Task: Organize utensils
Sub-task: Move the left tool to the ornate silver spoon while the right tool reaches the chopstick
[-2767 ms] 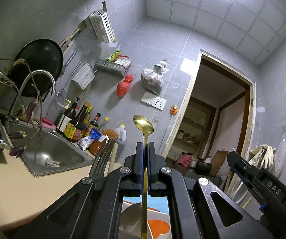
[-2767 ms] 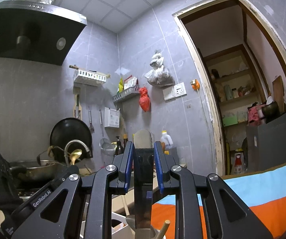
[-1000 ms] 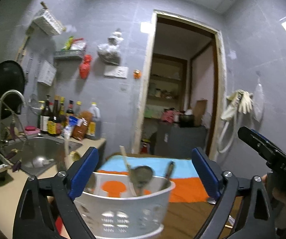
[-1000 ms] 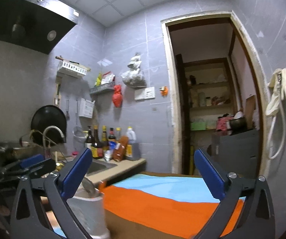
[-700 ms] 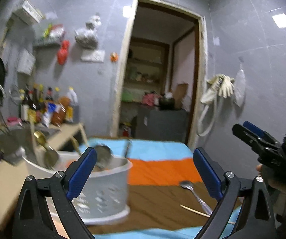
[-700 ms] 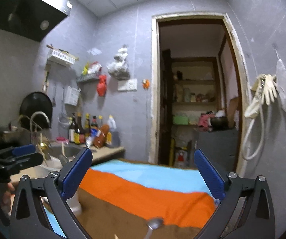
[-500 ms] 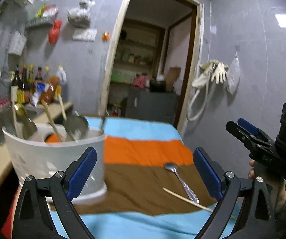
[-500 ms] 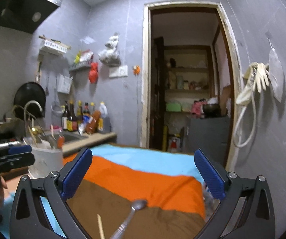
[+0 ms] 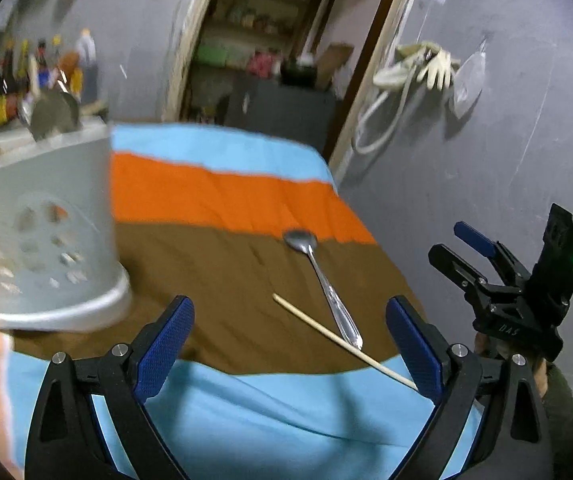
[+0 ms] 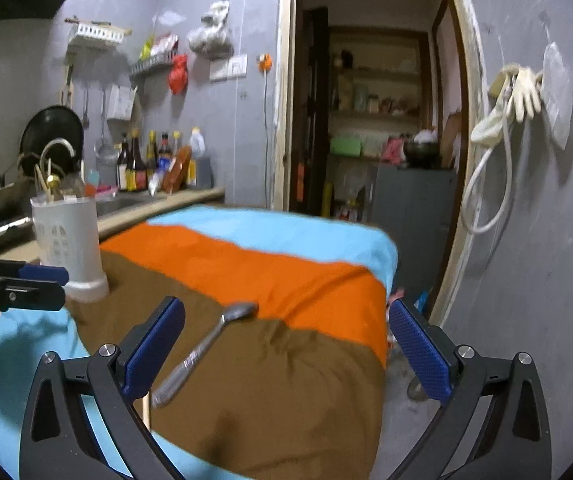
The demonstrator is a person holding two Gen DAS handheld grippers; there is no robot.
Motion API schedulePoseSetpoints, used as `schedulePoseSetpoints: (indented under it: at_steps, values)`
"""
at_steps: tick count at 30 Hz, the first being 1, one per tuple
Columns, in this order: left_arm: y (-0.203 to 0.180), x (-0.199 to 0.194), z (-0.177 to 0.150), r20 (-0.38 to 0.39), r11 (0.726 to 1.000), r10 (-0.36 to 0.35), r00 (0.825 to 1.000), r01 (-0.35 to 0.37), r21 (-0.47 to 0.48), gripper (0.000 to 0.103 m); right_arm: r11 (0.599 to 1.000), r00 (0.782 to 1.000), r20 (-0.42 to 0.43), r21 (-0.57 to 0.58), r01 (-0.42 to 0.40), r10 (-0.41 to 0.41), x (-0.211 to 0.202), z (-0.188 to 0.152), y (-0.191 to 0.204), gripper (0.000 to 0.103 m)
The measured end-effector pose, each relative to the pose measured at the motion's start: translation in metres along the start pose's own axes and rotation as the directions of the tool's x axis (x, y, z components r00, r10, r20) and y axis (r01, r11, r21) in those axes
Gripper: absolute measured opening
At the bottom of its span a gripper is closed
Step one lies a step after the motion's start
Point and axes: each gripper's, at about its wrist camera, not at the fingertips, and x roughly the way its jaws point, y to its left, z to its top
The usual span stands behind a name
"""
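Note:
A silver spoon (image 9: 324, 284) lies on the brown stripe of the striped cloth, and also shows in the right wrist view (image 10: 202, 350). A single wooden chopstick (image 9: 342, 342) lies beside it, crossing under the spoon's handle end. A white perforated utensil holder (image 9: 42, 232) with several utensils stands at the left; it also shows in the right wrist view (image 10: 68, 240). My left gripper (image 9: 290, 344) is open and empty, above the cloth near the chopstick. My right gripper (image 10: 286, 348) is open and empty, just right of the spoon.
The cloth (image 10: 286, 264) covers a table whose right edge drops off toward a doorway (image 10: 374, 112). A counter with bottles (image 10: 154, 164) and a sink lies behind the holder. Gloves and a hose (image 10: 514, 92) hang on the right wall.
Both grippers let go of the utensils they held over the holder and opened. Both then swung right and down, from the holder toward the spoon and chopstick on the cloth.

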Motion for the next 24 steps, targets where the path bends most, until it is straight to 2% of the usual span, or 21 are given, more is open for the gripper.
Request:
schedulePoseSetpoints:
  at_steps: [2,3,5,7,9,12,14,18,20,24]
  values:
    - [0.003,0.015,0.004,-0.076,0.999,-0.032,0.997,0.029,-0.035,0.076,1.000,0.999,-0.047,0.017,-0.025,0.026,0.005,-0.005,-0.006,0.103]
    - [0.003,0.022,0.004,-0.112,0.998,-0.050,0.992,0.044,-0.055,0.072,0.999,0.997,-0.070,0.027,-0.036,0.038,0.008,-0.007,-0.008,0.102]
    - [0.007,0.036,0.006,-0.174,0.993,-0.085,0.981,0.068,-0.099,0.058,0.997,0.993,-0.103,0.044,-0.058,0.063,0.011,-0.012,-0.013,0.099]
    - [0.008,0.046,0.006,-0.220,0.988,-0.109,0.969,0.082,-0.128,0.050,0.996,0.989,-0.125,0.048,-0.071,0.077,0.013,-0.016,-0.017,0.091]
    - [0.007,0.051,0.009,-0.232,0.988,-0.110,0.966,0.081,-0.128,0.047,0.995,0.985,-0.146,0.052,-0.080,0.087,0.016,-0.019,-0.020,0.086]
    - [0.004,0.062,0.016,-0.274,0.991,-0.089,0.958,0.059,-0.116,0.036,0.994,0.981,-0.169,0.059,-0.091,0.100,0.019,-0.023,-0.023,0.085]
    - [0.003,0.068,0.017,-0.296,0.994,-0.065,0.953,0.037,-0.102,0.029,0.993,0.978,-0.177,0.064,-0.098,0.108,0.021,-0.025,-0.026,0.083]
    - [-0.003,0.076,0.019,-0.319,0.999,-0.012,0.948,-0.003,-0.046,0.022,0.990,0.975,-0.186,0.083,-0.110,0.124,0.026,-0.025,-0.032,0.077]
    - [-0.005,0.081,0.016,-0.322,1.000,0.019,0.947,-0.024,-0.010,0.014,0.989,0.972,-0.195,0.095,-0.117,0.134,0.030,-0.025,-0.033,0.075]
    - [-0.009,0.088,0.016,-0.317,0.998,0.047,0.947,-0.033,0.050,0.012,0.986,0.966,-0.216,0.113,-0.120,0.142,0.039,-0.025,-0.037,0.072]
